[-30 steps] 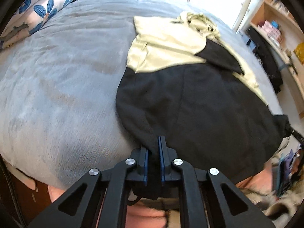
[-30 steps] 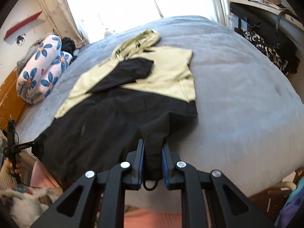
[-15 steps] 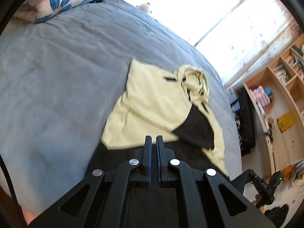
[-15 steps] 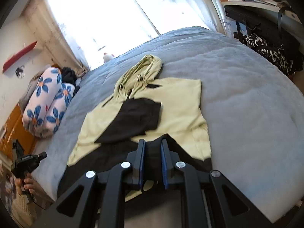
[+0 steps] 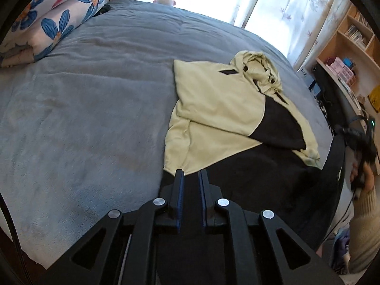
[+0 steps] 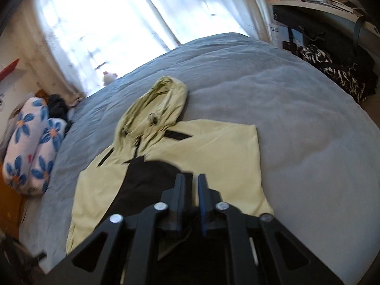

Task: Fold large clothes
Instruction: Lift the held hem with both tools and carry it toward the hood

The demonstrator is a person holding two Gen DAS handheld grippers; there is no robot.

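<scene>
A hooded sweatshirt, pale yellow on top and black below (image 5: 213,109) (image 6: 213,147), lies flat on the grey bed with its hood toward the window. One black sleeve is folded across its chest. My left gripper (image 5: 190,174) holds the black bottom hem off the bed at one corner; its jaws are easing open with the cloth still between the pads. My right gripper (image 6: 191,178) grips the other hem corner, its jaws closing tighter on black cloth. The lifted hem hangs over the yellow chest. In the left wrist view the right gripper (image 5: 356,137) shows at the far right in a hand.
The grey blanket (image 5: 95,95) (image 6: 308,118) spreads wide on both sides of the garment. Flower-print pillows (image 5: 47,23) (image 6: 30,147) lie at the far left. A small plush toy (image 6: 109,77) sits by the curtained window. Shelves (image 5: 351,47) and a dark bag (image 6: 332,71) stand right of the bed.
Both grippers have carried the black hem up off the bed's near edge and forward toward the hood. The black lower half now covers less of each view, and the right gripper travelled farther.
</scene>
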